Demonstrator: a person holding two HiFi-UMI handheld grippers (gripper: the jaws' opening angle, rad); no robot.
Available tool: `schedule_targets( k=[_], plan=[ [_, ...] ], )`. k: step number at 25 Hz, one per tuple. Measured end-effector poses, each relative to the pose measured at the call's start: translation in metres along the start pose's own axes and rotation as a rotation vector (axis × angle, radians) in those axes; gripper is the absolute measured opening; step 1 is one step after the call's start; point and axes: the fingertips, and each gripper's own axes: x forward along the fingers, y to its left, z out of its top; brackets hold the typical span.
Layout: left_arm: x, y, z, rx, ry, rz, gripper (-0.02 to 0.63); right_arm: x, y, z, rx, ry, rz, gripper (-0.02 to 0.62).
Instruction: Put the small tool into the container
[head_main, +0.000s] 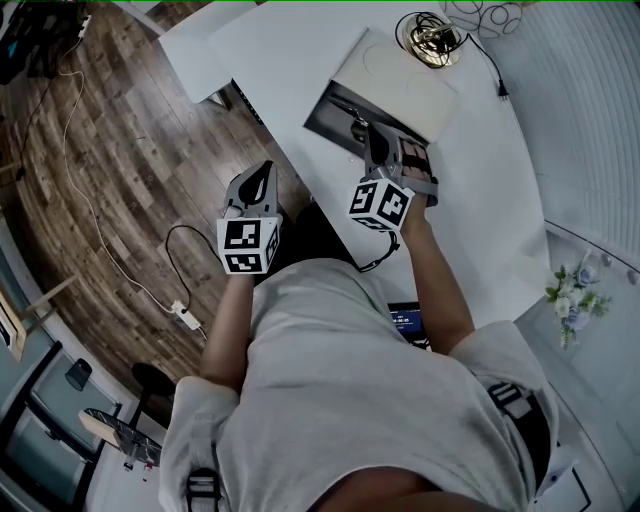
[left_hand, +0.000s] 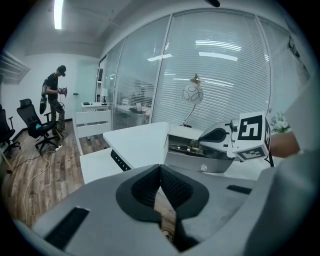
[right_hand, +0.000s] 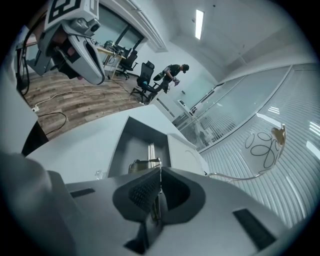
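A grey open-topped container (head_main: 335, 112) stands on the white desk (head_main: 290, 60) with its pale lid (head_main: 395, 75) tipped back. My right gripper (head_main: 368, 135) hangs over the container's near part. In the right gripper view its jaws (right_hand: 159, 172) are shut on a small thin metal tool (right_hand: 145, 164), whose end sticks out past the tips above the container's inside (right_hand: 132, 145). A thin rod (right_hand: 150, 150) lies in the container. My left gripper (head_main: 260, 178) is off the desk's edge, over the wooden floor. Its jaws (left_hand: 160, 169) are shut with nothing in them.
A lamp with a gold base (head_main: 432, 38) and its cable sit behind the container. Flowers (head_main: 570, 295) stand at the right. A power strip (head_main: 185, 315) and cords lie on the floor. Far off, a person (left_hand: 52, 95) stands by office chairs (left_hand: 35, 122). Blinds cover the glass wall.
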Motion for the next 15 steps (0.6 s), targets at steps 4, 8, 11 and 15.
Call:
schedule_targets(
  k=[4, 8, 11, 15],
  plan=[
    [-0.001, 0.001, -0.005, -0.006, 0.008, 0.004, 0.023, 0.002, 0.001, 0.000, -0.009, 0.003, -0.002, 0.028],
    [-0.001, 0.003, -0.006, -0.010, 0.009, 0.008, 0.023, 0.004, 0.001, -0.001, -0.018, 0.017, -0.006, 0.028],
    [-0.002, 0.004, -0.009, -0.019, 0.014, 0.009, 0.023, 0.005, 0.002, -0.002, -0.031, 0.023, -0.004, 0.028],
    [-0.002, 0.006, -0.012, -0.034, 0.022, 0.011, 0.023, 0.006, 0.001, -0.001, -0.037, 0.031, -0.010, 0.028]
  ],
)
